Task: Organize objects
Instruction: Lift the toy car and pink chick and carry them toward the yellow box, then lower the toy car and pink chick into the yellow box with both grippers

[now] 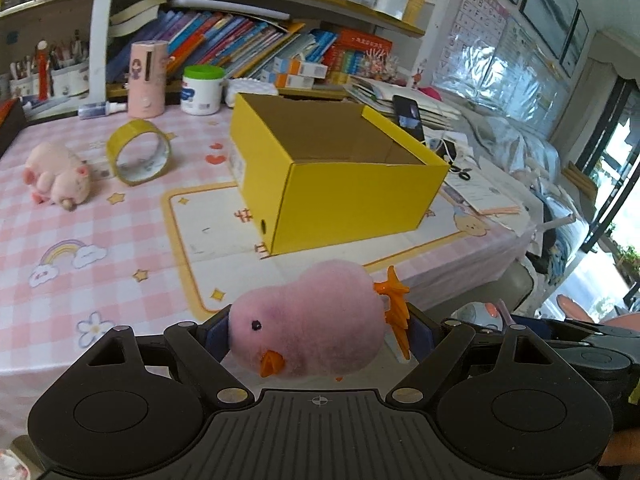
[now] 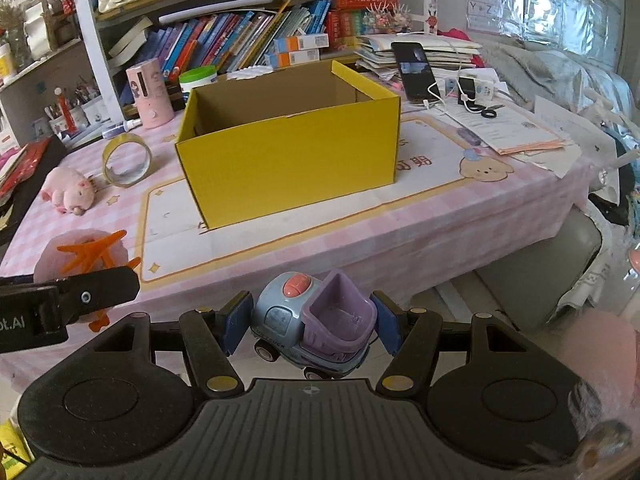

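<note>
Left wrist view: a pink plush chick is clamped between the half-open pads of the left gripper, above the near table edge. Ahead to the left, a plush pig and a tape roll are seen on the pink tablecloth. Straight ahead, the open yellow box is placed, with nothing standing between. In the right wrist view, a toy truck is gripped by the right gripper, and the box lies ahead of it. A phone is leaned behind the box, to the right.
</note>
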The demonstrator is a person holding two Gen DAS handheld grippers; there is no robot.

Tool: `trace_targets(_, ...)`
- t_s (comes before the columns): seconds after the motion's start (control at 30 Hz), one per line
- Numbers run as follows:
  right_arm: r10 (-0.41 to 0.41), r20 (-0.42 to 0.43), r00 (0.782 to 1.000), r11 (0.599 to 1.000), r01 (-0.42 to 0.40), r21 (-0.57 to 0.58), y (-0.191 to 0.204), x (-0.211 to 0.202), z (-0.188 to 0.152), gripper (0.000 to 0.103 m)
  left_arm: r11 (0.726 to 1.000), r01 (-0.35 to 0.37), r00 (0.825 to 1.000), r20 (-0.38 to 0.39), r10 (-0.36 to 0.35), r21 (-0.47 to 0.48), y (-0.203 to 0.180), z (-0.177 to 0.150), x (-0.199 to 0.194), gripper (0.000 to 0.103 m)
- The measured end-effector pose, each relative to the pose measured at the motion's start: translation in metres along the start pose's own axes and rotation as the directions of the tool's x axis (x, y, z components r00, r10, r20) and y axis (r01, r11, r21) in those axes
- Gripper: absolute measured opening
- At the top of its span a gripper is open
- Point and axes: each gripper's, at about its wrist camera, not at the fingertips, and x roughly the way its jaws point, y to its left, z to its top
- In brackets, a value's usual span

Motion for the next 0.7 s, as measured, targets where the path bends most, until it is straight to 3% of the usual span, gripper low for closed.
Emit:
trace_targets(0.27,-0.019,-0.006,1.000,1.000,0.019,0.025,-0.018,0.011,0.009,0.062,0.999,0.017,1.000,0.006,-0.017,0.033,-0.015,0.010,0.015,0.085)
trace_targets(0.7,0.022,0.045,0.999,0.999,-0.021,-0.033,-0.035,0.035,0.050,0.062,0.998,0.016,0.994,0.110,-0.023,0.067,-0.040,0.046,0.036,0.085)
